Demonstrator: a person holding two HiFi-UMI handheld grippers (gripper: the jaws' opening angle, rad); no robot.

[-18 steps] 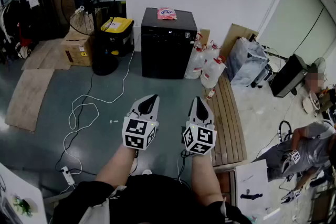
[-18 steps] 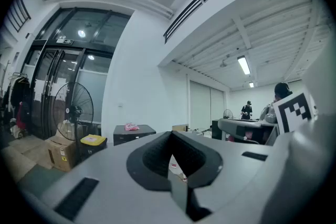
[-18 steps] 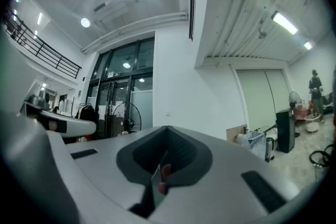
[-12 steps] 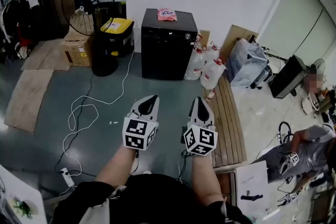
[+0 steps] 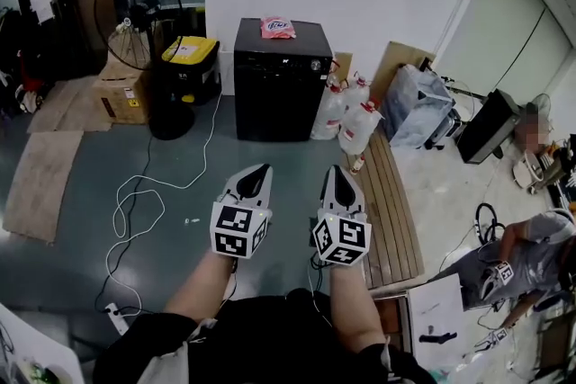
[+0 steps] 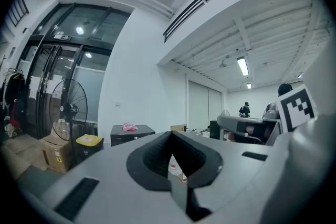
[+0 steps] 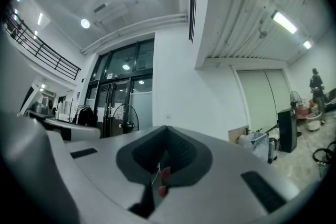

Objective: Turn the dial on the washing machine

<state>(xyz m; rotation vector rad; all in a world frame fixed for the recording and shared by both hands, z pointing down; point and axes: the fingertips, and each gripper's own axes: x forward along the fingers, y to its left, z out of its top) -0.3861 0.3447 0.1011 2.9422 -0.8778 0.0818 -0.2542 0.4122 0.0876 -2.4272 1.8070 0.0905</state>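
In the head view, two forearms are stretched out side by side from the bottom of the frame, pointing up the frame. The left gripper (image 5: 255, 174) and the right gripper (image 5: 336, 178) are held near each other in the lower middle, over the grey floor. The washing machine (image 5: 279, 81) — a black box — is seen at the upper middle, well apart from both. Its dial is too small to be made out. A pink packet (image 5: 277, 28) is laid on top.

In the left gripper view, the jaws are pressed together with nothing between them. The washing machine is seen at the middle left, far off.

In the right gripper view, the jaws are closed too — nothing is held.
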